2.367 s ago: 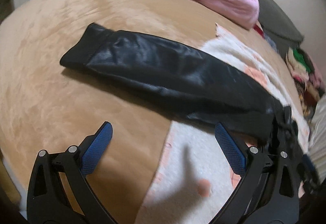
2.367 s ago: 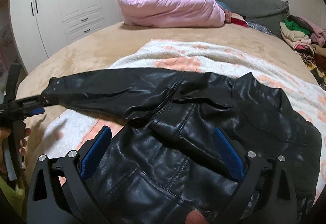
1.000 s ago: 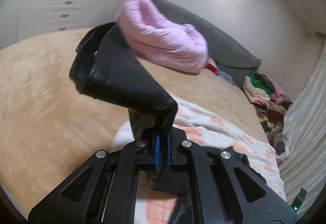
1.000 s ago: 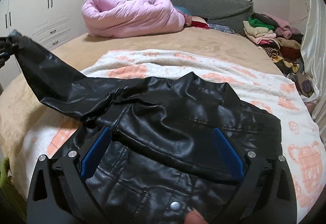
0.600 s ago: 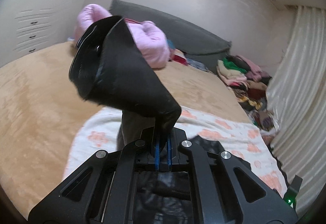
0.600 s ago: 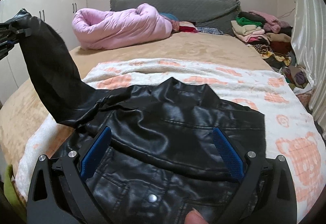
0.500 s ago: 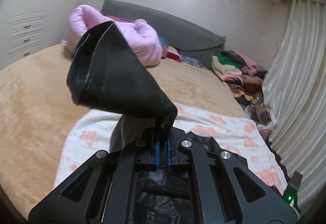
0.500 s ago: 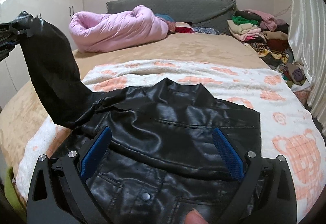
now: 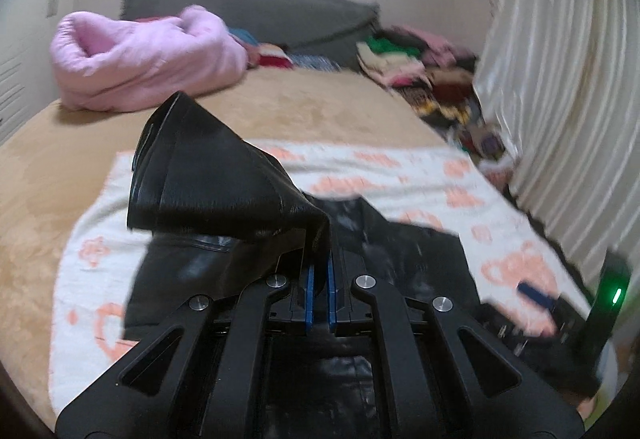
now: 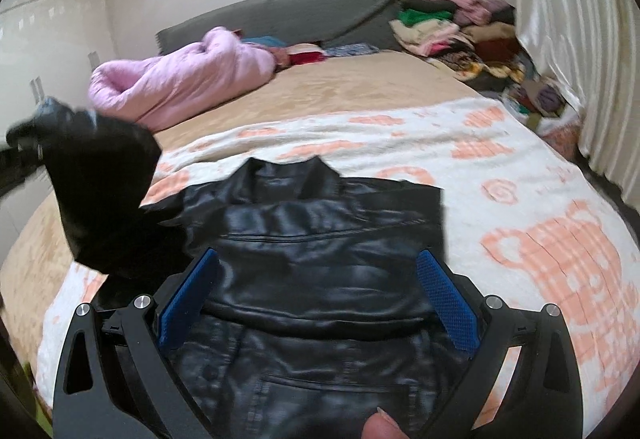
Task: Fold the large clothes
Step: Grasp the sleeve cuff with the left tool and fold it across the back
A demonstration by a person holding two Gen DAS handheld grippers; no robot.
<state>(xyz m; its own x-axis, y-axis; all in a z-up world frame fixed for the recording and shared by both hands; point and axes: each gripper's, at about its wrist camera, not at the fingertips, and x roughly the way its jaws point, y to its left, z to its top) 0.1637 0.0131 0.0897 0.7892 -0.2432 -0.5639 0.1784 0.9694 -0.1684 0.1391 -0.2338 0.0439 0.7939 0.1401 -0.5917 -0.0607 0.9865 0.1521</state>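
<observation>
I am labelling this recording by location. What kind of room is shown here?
Most likely a bedroom: a wide bed with a grey headboard, a rolled pink duvet on it, and piles of folded clothes beside a curtain.

Raised sleeve (image 10: 104,199) stands above jacket's left side, blocks passage there. Jacket body (image 10: 320,259) lies flat on patterned blanket (image 10: 560,239); bare blanket to right and beyond collar. Tan bed cover (image 10: 360,87) bare between blanket and headboard. Pink duvet (image 10: 180,83) bunched far left. Clothes pile (image 10: 460,35) crowds far right corner, curtain (image 10: 580,39) closes right edge.
</observation>
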